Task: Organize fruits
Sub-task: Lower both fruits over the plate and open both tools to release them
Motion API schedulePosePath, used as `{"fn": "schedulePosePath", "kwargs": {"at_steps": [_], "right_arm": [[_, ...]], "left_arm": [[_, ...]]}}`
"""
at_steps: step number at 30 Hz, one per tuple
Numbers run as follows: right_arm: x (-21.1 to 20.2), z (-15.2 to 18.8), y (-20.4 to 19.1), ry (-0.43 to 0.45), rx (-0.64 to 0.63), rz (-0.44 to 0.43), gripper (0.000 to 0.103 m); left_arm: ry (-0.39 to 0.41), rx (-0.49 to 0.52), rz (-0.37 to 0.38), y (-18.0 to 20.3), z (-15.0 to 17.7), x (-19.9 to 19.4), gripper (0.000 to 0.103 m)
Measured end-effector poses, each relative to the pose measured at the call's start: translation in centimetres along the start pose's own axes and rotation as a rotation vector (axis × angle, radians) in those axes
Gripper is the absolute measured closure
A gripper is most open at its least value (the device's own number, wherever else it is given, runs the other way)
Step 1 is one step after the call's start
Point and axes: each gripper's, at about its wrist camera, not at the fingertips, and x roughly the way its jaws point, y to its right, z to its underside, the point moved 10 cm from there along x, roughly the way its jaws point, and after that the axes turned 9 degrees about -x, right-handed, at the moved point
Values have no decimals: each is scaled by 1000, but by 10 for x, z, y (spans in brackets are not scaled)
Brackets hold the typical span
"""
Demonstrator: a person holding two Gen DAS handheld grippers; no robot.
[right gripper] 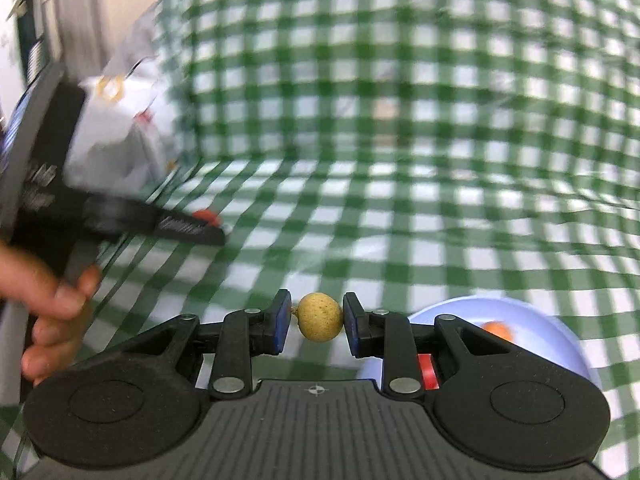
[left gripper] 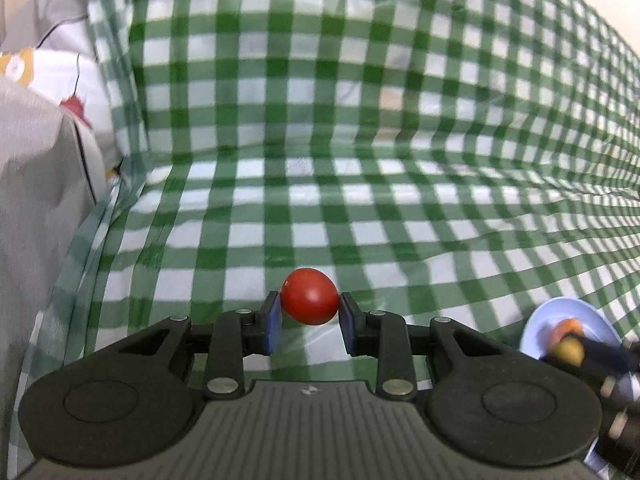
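My left gripper (left gripper: 309, 307) is shut on a red cherry tomato (left gripper: 309, 296), held between its blue pads above the green checked cloth. In the right wrist view my right gripper (right gripper: 318, 318) is shut on a small round tan fruit (right gripper: 320, 317). A pale blue plate (right gripper: 532, 332) lies just right of that gripper and carries a small orange fruit (right gripper: 498, 330). The left wrist view shows the same plate (left gripper: 540, 320) at the lower right, with the right gripper's tan fruit (left gripper: 567, 351) in front of it. The left gripper with its tomato (right gripper: 206, 216) appears blurred at the left of the right wrist view.
The green and white checked cloth (left gripper: 360, 200) covers the table and rises as a backdrop behind it. Grey and white patterned fabric (left gripper: 44, 152) is bunched at the left edge. A person's hand (right gripper: 52, 300) holds the left gripper's handle.
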Motion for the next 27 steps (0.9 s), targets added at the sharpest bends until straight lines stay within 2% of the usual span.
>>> {"fn": "schedulePosePath", "kwargs": {"at_steps": [6, 11, 14, 17, 21, 27], "right_arm": [[-37, -10, 83, 83, 198, 211, 73], [-61, 12, 152, 54, 381, 351, 73], [-65, 23, 166, 28, 413, 360, 73], [-63, 26, 161, 6, 387, 335, 73], [-62, 29, 153, -13, 346, 304, 73], [-57, 33, 148, -58, 307, 273, 73]], "left_arm": [[74, 40, 88, 34, -5, -17, 69], [121, 113, 211, 87, 3, -37, 69], [138, 181, 299, 124, 17, -51, 69], [145, 255, 369, 157, 38, -63, 69], [148, 335, 396, 184, 59, -69, 69], [118, 343, 408, 195, 69, -61, 69]]}}
